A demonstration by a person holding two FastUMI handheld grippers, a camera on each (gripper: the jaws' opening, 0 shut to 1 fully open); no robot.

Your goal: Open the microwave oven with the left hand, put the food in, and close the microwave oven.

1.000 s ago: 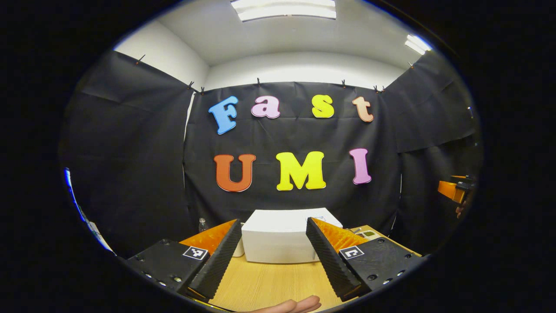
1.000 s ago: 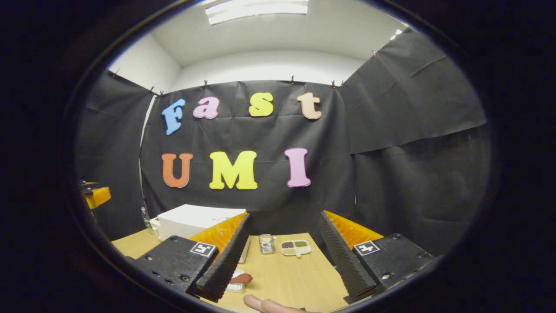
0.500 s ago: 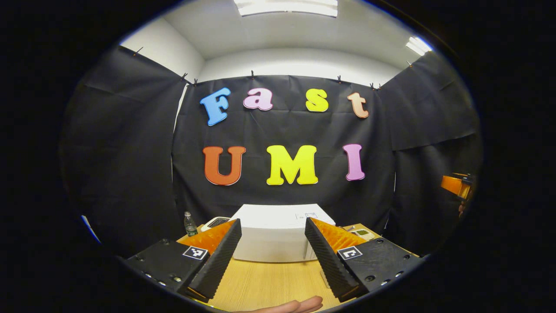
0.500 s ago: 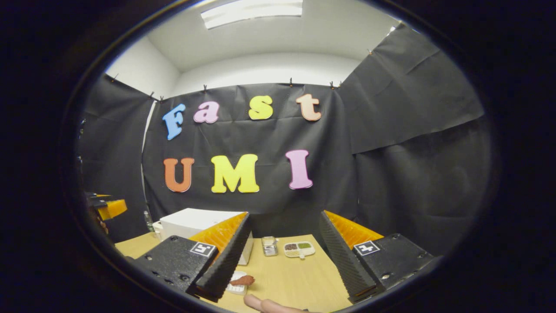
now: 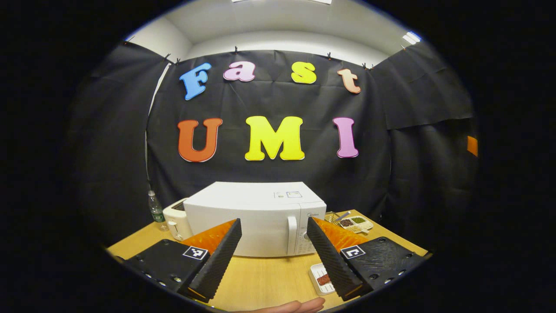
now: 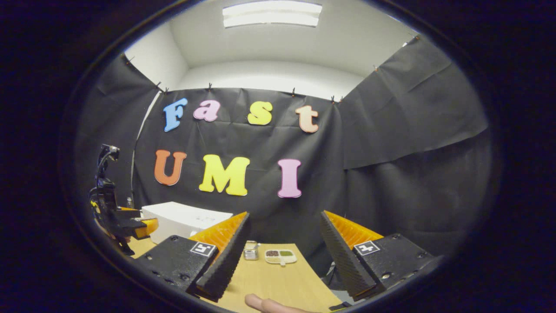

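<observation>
Here the left gripper (image 5: 271, 256) has its fingers (image 5: 217, 261) spread wide apart, holding nothing and touching nothing; each finger mount carries a small square black-and-white marker. Between those fingers, farther back on the wooden worktop (image 5: 260, 282), stands the white microwave oven (image 5: 256, 217), door closed, its upright handle (image 5: 292, 234) just left of the control panel. A small logo sits at the panel's top and a sticker lies on the roof; both are too small to read. The food (image 5: 323, 279), a reddish piece in a shallow white tray, lies on the worktop in front of the oven's right corner, partly behind the right finger.

The right gripper (image 6: 282, 256) likewise has its fingers (image 6: 223, 265) wide apart and empty, with the same kind of square markers. Beyond them are a divided dish of grains (image 6: 280, 256) and a small metal container (image 6: 250, 251).

A white toaster (image 5: 176, 217) and a clear bottle (image 5: 155, 208) stand left of the oven. Black cloth walls the booth under a white ceiling with a strip light (image 6: 271, 14).
</observation>
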